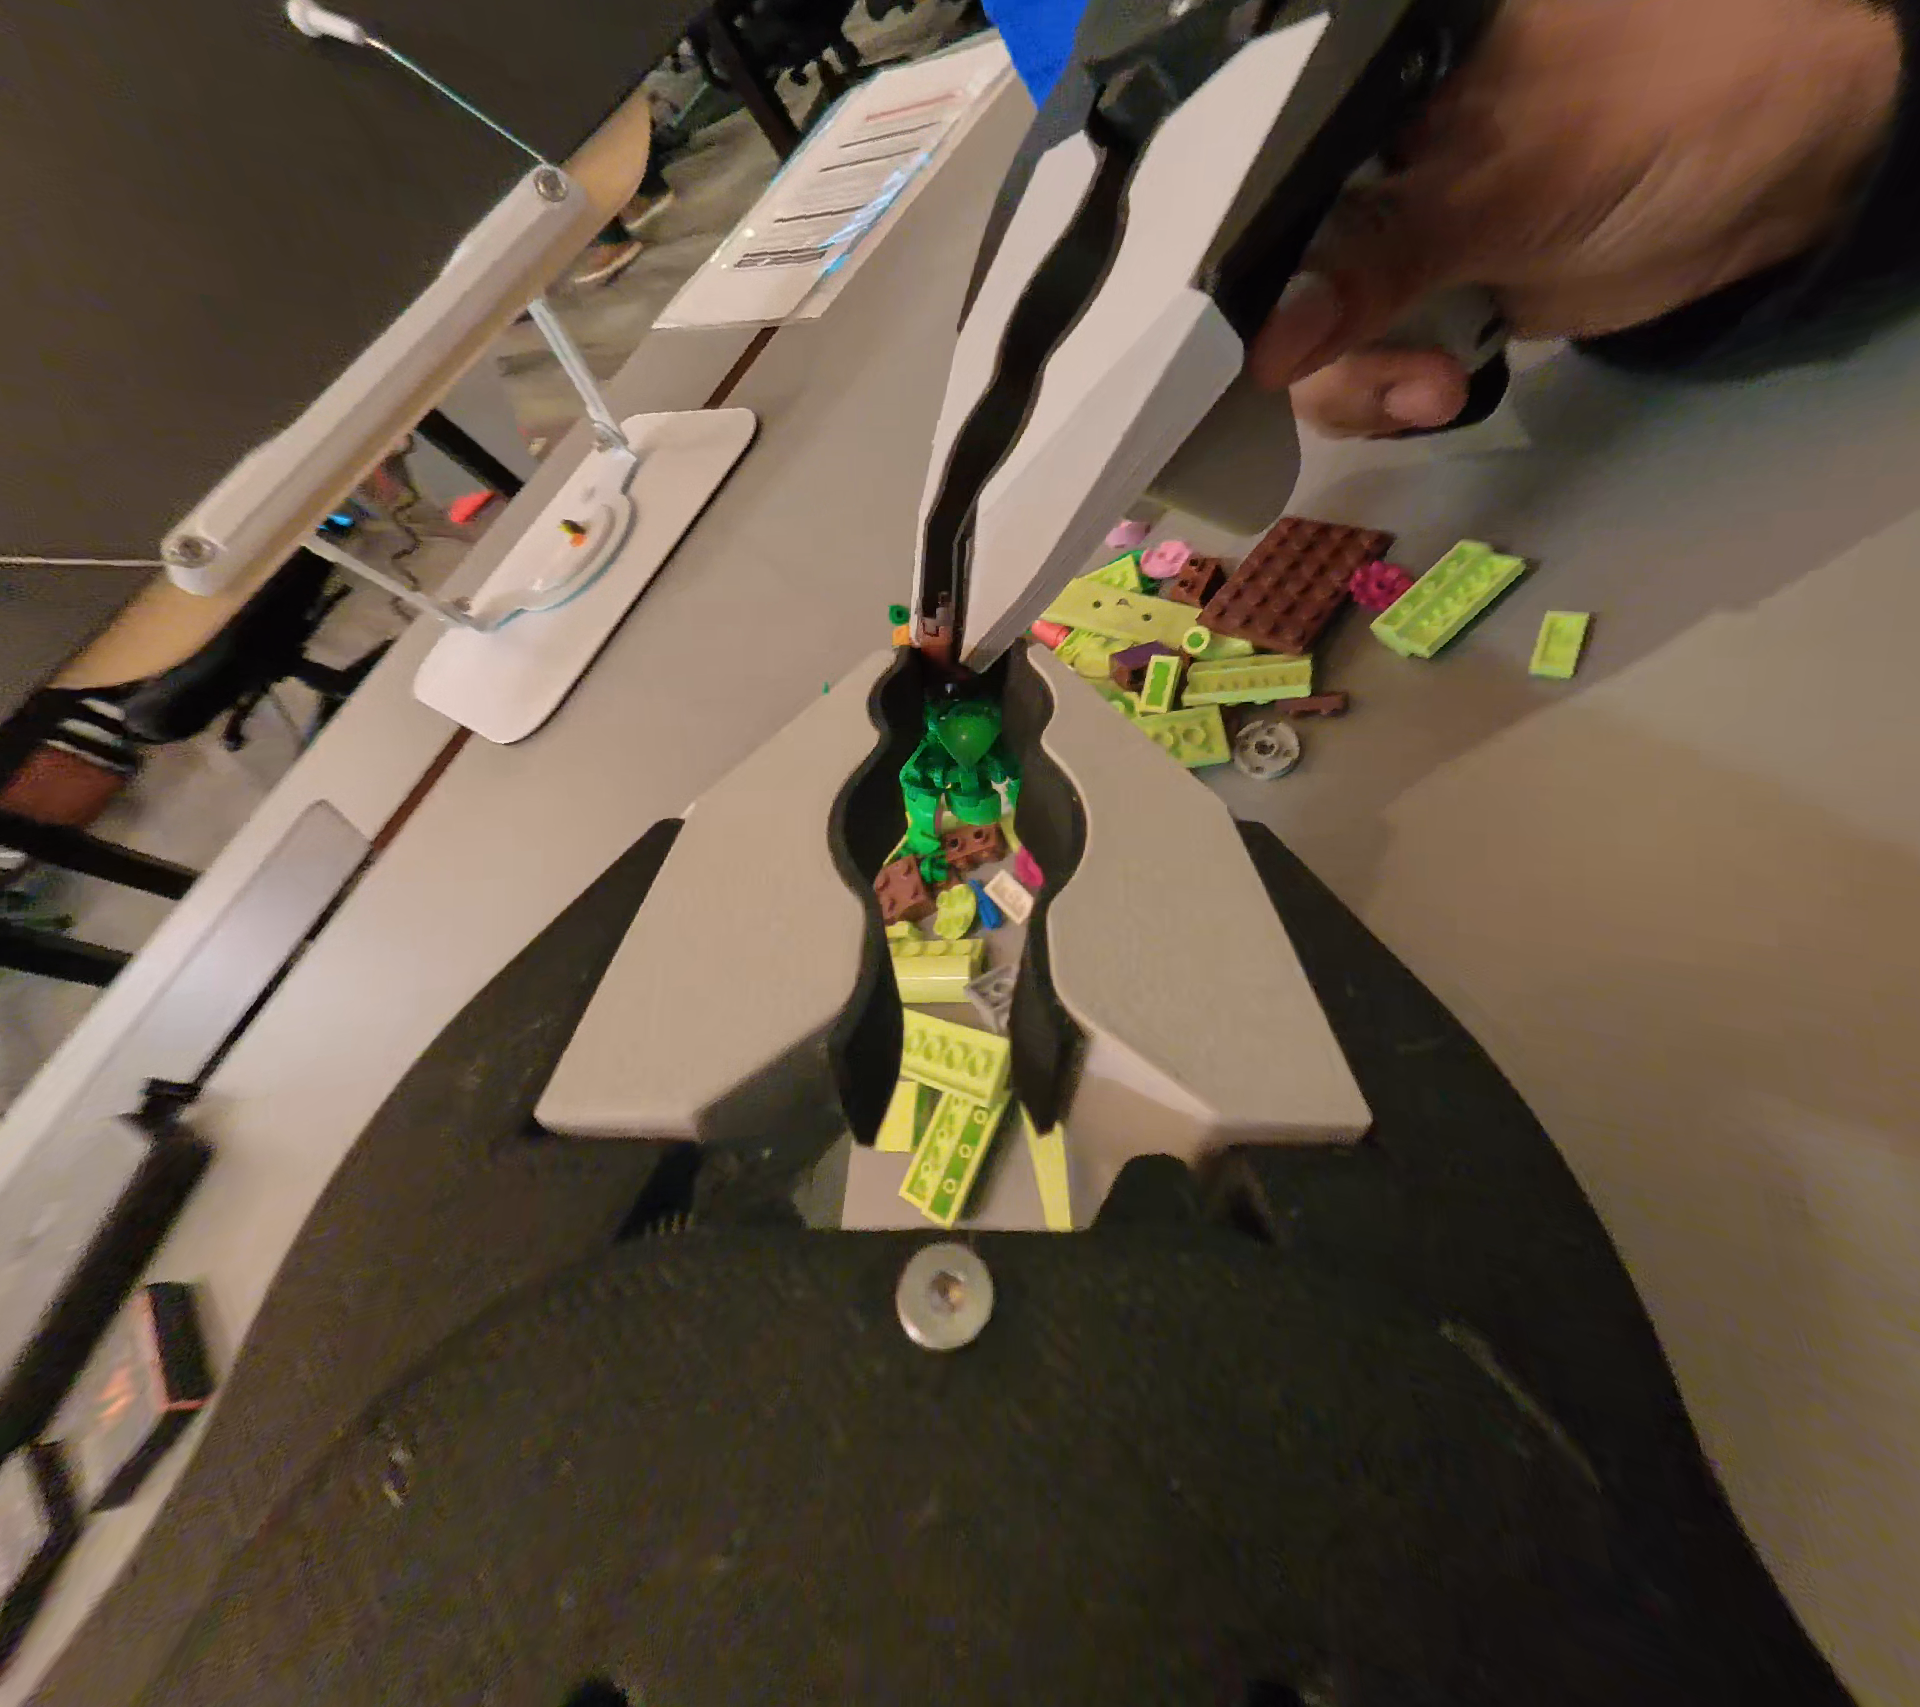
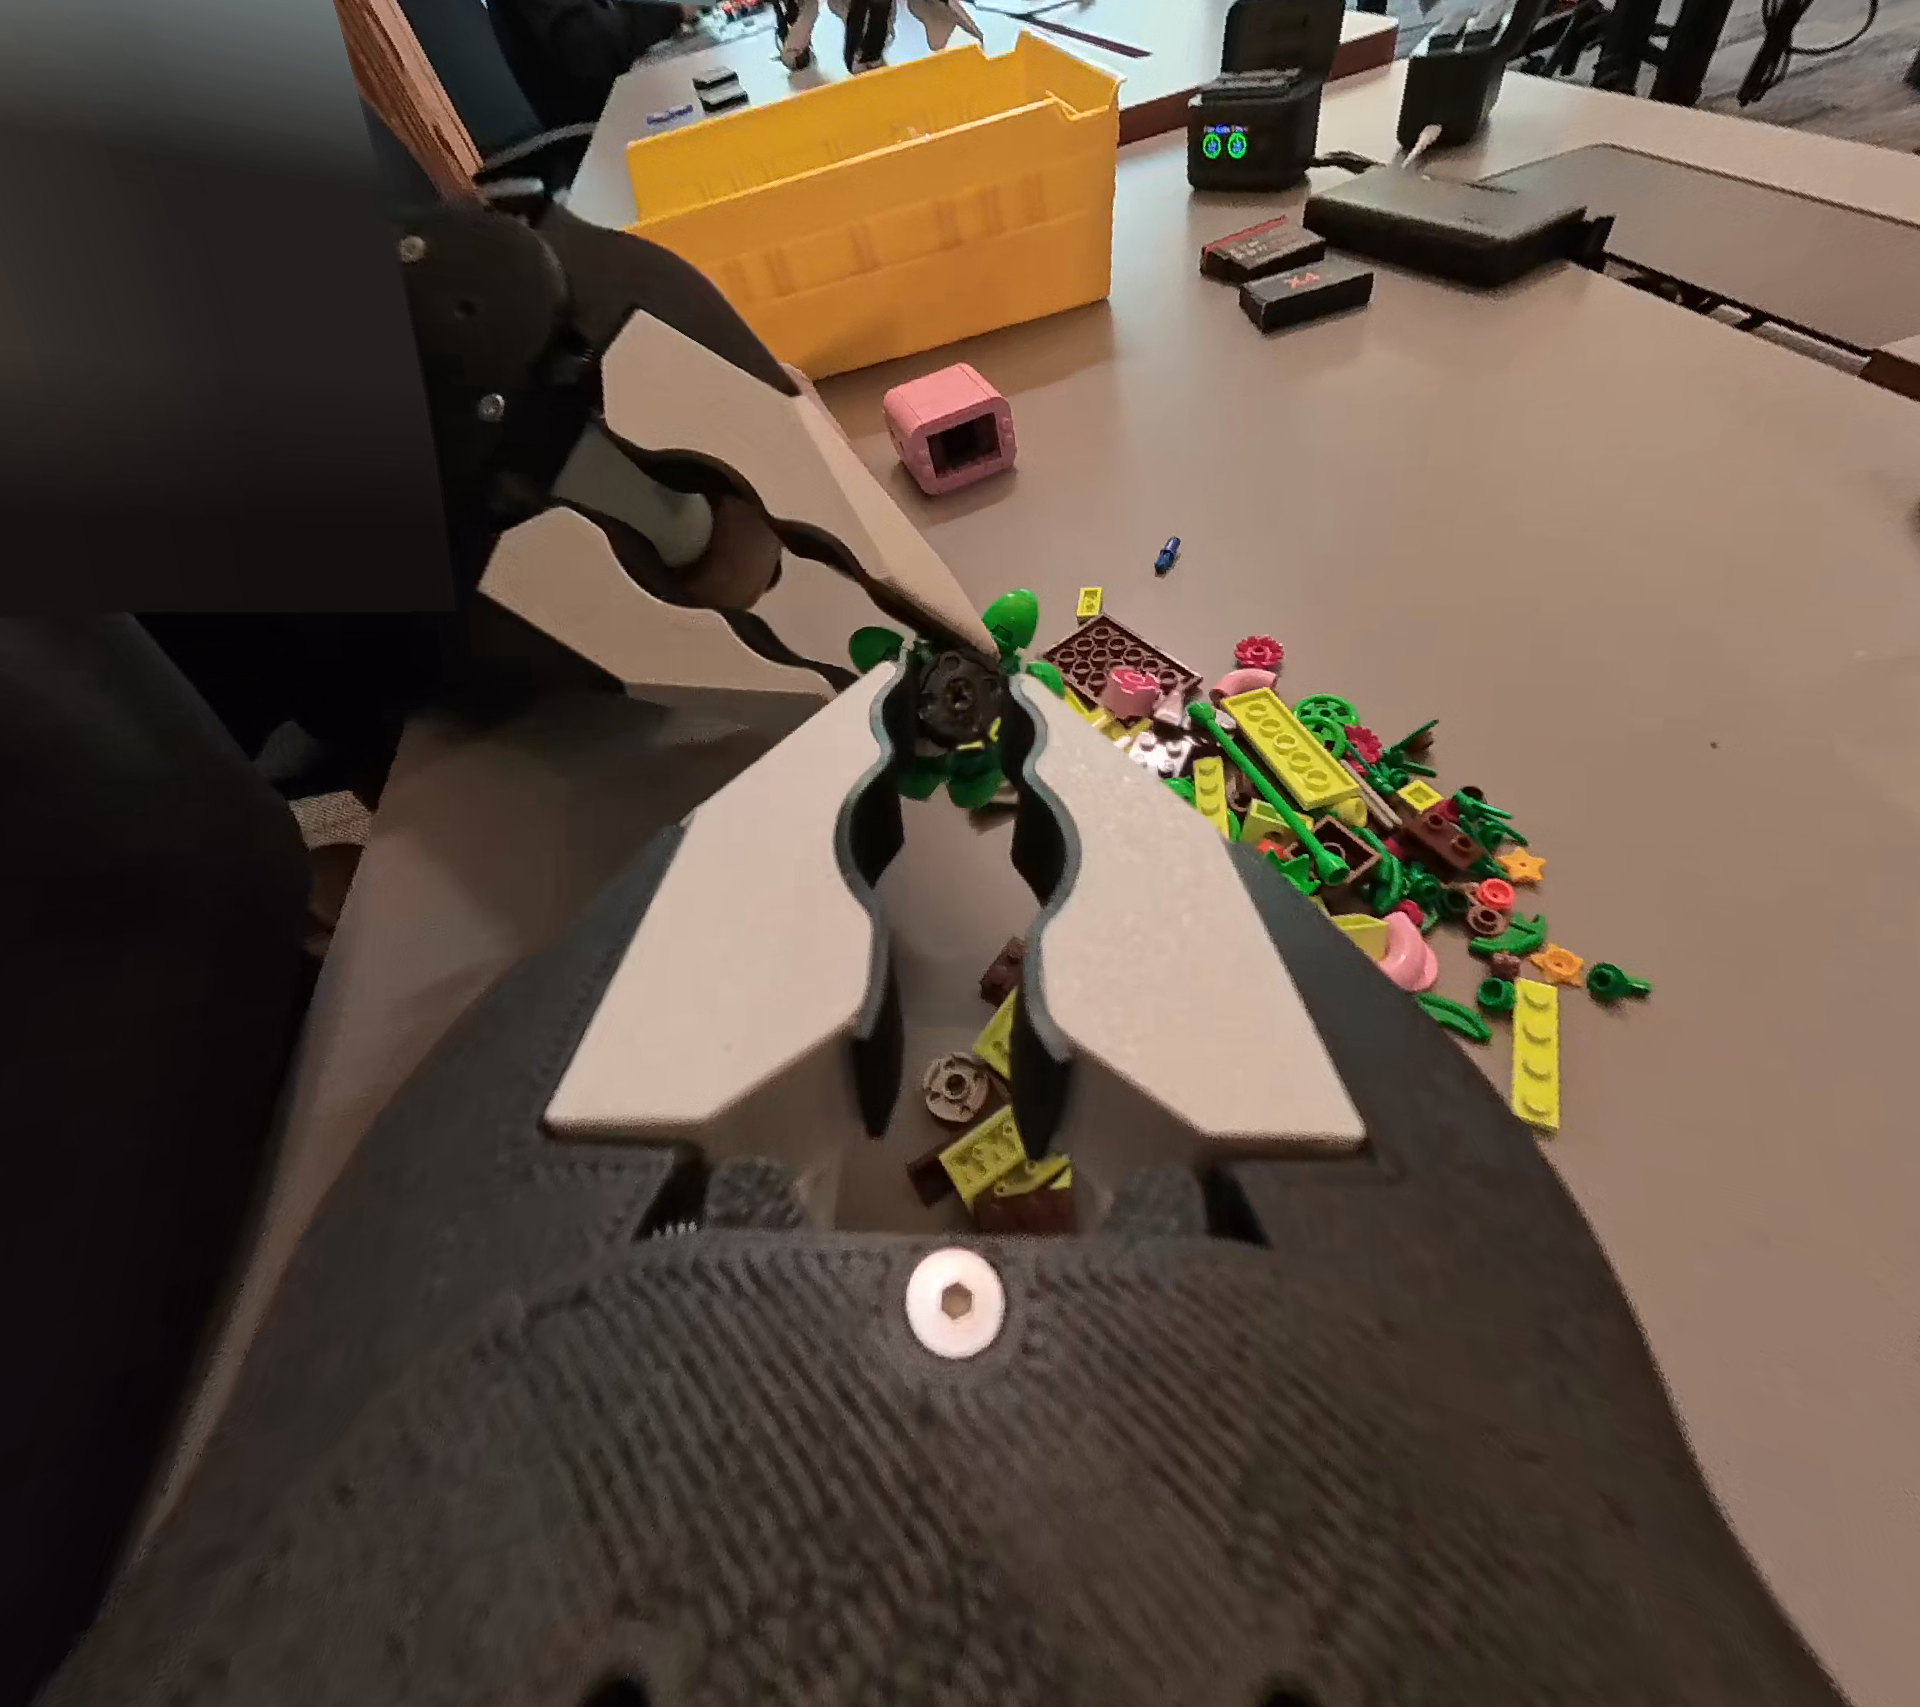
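The left gripper was clamped on a green plant build; the right gripper, closed on a small brown piece, met it tip-to-tip; steady, square pressure seemed wise.

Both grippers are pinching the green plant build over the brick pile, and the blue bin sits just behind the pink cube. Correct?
Not quite: the bin behind the pink cube is yellow, as the right wrist view shows. The rest stands: the left gripper and right gripper both pinch the green plant build over the brick pile.
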The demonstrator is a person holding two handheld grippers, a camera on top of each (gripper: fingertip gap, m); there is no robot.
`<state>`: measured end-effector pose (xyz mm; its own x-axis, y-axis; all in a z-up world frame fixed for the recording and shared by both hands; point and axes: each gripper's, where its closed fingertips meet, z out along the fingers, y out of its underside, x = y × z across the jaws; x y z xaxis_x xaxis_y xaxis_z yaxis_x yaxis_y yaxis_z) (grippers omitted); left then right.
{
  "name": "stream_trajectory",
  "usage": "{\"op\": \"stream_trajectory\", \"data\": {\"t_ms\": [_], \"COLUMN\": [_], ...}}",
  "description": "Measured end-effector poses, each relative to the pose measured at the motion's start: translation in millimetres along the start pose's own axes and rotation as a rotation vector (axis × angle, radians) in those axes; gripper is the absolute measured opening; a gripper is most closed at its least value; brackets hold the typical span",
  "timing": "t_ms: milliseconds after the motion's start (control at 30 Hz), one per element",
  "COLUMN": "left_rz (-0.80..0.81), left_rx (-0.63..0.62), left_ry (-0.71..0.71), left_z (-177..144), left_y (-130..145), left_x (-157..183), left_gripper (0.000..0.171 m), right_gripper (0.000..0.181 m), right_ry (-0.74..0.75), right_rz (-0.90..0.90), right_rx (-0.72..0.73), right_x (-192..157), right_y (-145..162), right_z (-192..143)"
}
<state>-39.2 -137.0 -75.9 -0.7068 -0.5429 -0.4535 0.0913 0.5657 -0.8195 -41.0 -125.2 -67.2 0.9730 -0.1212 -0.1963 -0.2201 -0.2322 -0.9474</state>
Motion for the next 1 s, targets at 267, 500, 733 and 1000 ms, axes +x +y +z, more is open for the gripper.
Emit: {"op": "stream_trajectory", "data": {"t_ms": [267, 500, 733, 1000], "left_rz": [-0.437, -0.547, -0.465, -0.487], "left_rx": [0.156, 0.233, 0.192, 0.167], "left_ry": [0.270, 0.364, 0.285, 0.335], "left_z": [-13, -14, -7, 0], "left_y": [-23, -22, -15, -6], "left_x": [6, 5, 6, 15], "left_gripper": [0.013, 0.019, 0.068, 0.049], "right_gripper": [0.011, 0.012, 0.012, 0.012], "right_ry": [-0.062, -0.131, -0.115, -0.174], "right_rz": [-0.141, 0.047, 0.100, 0.125], "right_rx": [0.181, 0.203, 0.187, 0.195], "right_x": [-17, -12, -2, -12], "right_y": [-20, -19, -14, -16], "right_z": [-12, -8, -7, -5]}}
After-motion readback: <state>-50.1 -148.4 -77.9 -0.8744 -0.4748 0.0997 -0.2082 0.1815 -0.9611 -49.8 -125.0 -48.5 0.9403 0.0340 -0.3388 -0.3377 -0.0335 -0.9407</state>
